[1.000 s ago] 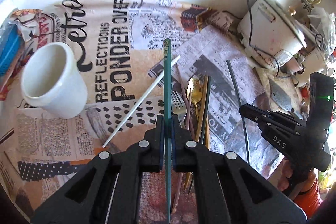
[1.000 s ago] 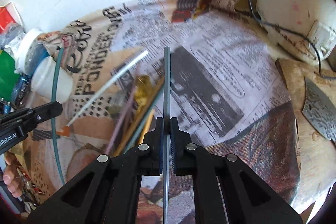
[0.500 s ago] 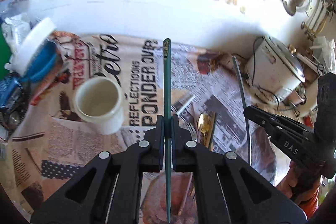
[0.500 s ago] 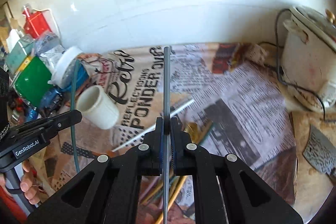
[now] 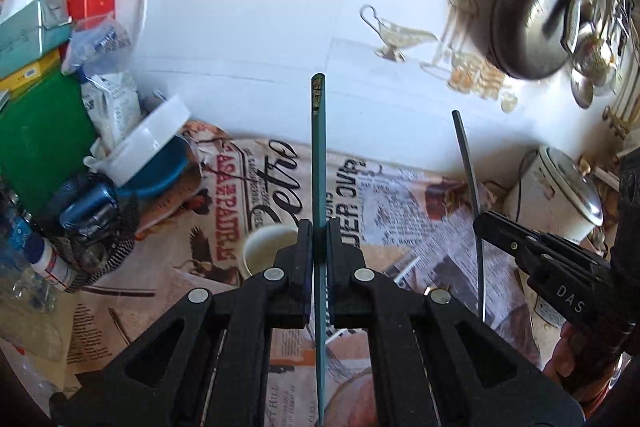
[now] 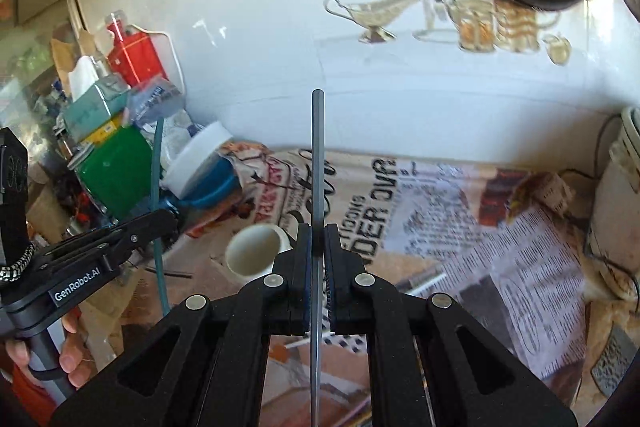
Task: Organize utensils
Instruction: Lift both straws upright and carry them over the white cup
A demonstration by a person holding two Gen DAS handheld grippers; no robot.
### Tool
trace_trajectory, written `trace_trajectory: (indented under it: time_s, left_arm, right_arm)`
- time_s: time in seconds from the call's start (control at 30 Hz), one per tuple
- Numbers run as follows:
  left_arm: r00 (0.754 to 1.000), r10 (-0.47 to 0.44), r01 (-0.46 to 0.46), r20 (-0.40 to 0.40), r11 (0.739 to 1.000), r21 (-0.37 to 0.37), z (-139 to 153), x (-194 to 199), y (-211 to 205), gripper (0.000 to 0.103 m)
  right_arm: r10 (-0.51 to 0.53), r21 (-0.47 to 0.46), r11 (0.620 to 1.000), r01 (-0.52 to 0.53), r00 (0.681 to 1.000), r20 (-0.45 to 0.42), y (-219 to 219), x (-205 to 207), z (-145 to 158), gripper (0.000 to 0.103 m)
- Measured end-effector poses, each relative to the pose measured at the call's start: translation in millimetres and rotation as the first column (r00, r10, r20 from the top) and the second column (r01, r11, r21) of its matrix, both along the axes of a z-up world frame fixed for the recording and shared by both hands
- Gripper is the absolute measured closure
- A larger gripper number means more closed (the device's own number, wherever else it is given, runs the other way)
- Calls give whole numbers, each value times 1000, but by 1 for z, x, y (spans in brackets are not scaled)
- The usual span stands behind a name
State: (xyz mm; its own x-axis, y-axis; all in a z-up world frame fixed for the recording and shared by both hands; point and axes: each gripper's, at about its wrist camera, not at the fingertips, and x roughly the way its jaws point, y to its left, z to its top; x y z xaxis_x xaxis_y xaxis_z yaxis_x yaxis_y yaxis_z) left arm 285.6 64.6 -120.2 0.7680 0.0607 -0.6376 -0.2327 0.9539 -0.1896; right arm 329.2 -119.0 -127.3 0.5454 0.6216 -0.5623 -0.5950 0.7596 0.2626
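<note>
- Newsprint-patterned tablecloth (image 5: 400, 195) against white tiled wall (image 5: 248, 7).
- Left gripper (image 5: 319, 251) clamped on teal chopstick (image 5: 318, 155) (upright).
- Right gripper (image 6: 318, 247) clamped on grey chopstick (image 6: 318, 163), near white cup (image 6: 254, 251).

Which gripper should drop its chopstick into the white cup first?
Probably left. The left gripper, shut on the teal chopstick, sits almost directly over the white cup; the right gripper, holding the grey chopstick, is offset beside it.

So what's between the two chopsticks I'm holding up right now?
Nothing in mid-air. In the left wrist view, only newspaper-covered counter and white wall show between the teal chopstick and the dark grey chopstick.
</note>
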Motion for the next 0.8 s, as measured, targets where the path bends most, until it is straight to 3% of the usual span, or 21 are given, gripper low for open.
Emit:
trace_trajectory:
  time_s: [0.17, 0.43, 0.8]
  left_arm:
    - [999, 22, -22, 46, 1000, 12, 13, 8, 22, 99]
    - [993, -17, 15, 114, 1000, 18, 22, 38, 47, 99]
    - [987, -96, 102, 132, 994, -35, -9, 99, 82, 99]
  right_arm:
    - [11, 28, 1000, -13, 999, 53, 21, 3, 17, 98]
    - [-24, 59, 998, 18, 995, 97, 60, 25, 29, 98]
    - [-97, 64, 994, 94, 994, 56, 111, 74, -7, 98]
